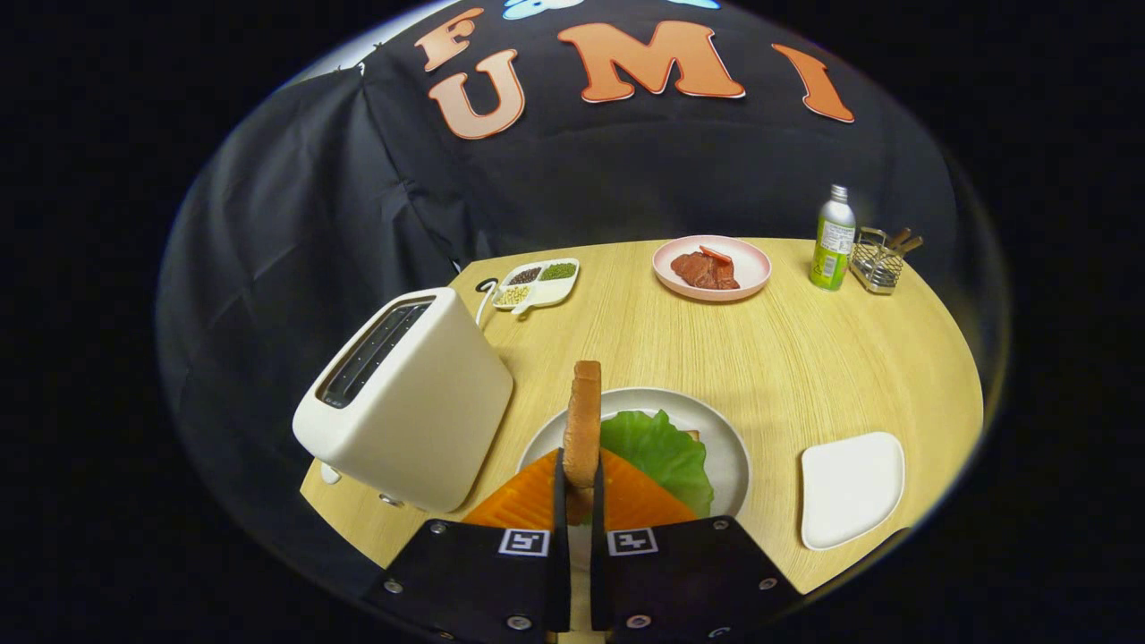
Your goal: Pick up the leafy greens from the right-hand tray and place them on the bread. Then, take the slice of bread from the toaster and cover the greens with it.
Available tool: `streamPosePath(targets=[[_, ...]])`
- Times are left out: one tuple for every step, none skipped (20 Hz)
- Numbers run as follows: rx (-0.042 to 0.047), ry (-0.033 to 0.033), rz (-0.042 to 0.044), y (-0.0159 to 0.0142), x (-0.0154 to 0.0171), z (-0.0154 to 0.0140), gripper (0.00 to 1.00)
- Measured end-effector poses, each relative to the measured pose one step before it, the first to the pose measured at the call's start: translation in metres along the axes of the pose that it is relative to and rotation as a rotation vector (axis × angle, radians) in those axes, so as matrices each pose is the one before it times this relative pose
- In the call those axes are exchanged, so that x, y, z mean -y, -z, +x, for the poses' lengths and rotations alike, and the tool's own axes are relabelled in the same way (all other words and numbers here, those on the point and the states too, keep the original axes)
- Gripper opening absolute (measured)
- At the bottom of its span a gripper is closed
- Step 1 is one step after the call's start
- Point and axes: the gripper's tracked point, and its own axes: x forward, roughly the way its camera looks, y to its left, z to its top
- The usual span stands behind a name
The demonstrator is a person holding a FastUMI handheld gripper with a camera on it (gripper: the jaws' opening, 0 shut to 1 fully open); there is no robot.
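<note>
Staged booth kitchen (toaster (402, 398); table (787, 358))

Black cloth wall (572, 179) encloses the booth on the far side and the left, hanging in folds and creases. A pale patch (353, 55) shows past its upper left corner. One light wood-grain table (716, 349) stands in front, its surface evenly lit, without hard shadows.

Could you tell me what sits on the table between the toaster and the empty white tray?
In the gripper view, the round plate with the leafy greens lies between the toaster and white tray. The gripper holds the bread slice upright over it.
</note>
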Motion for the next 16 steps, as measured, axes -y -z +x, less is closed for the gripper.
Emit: streamPosePath(targets=[[-0.01241,0.0113,-0.00076,0.00317,0.00602,0.00004,0.11],[-0.01357,0.002,-0.00136,0.0048,0.00455,0.00057,0.13],[-0.01435,0.00815,-0.00242,0.00415,0.00561,-0.00009,0.17],[-0.01038,0.01895,-0.00443,0.00259,0.00856,0.00145,0.2],[-0.0176,0.01474,-0.00535,0.00528,0.00701,0.00198,0.25],[-0.01275,0.01363,0.00166,0.0039,0.00555,0.00072,0.3],[-0.00894,0.00941,0.00771,0.00231,0.00487,0.00079,0.38],[-0.00695,0.00485,0.00844,0.00174,0.00381,0.00067,0.42],[-0.00522,0.00969,0.00474,0.00078,0.00449,0.00187,0.46],[-0.0071,0.0114,-0.00151,0.00234,0.00569,0.00149,0.48],[-0.00563,0.00687,-0.00377,0.00084,0.00375,0.00217,0.53],[-0.00576,0.00876,-0.00294,0.00092,0.00407,0.00203,0.56],[-0.00977,0.0102,-0.00241,0.00188,0.00433,0.00108,0.6],[-0.00012,0.00841,0.00299,-0.00034,0.00469,0.00006,0.62],[0.00633,0.00076,0.00774,-0.00145,0.00354,-0.00335,0.67],[0.00513,0.00232,0.00548,-0.00243,0.00236,-0.00174,0.7]])
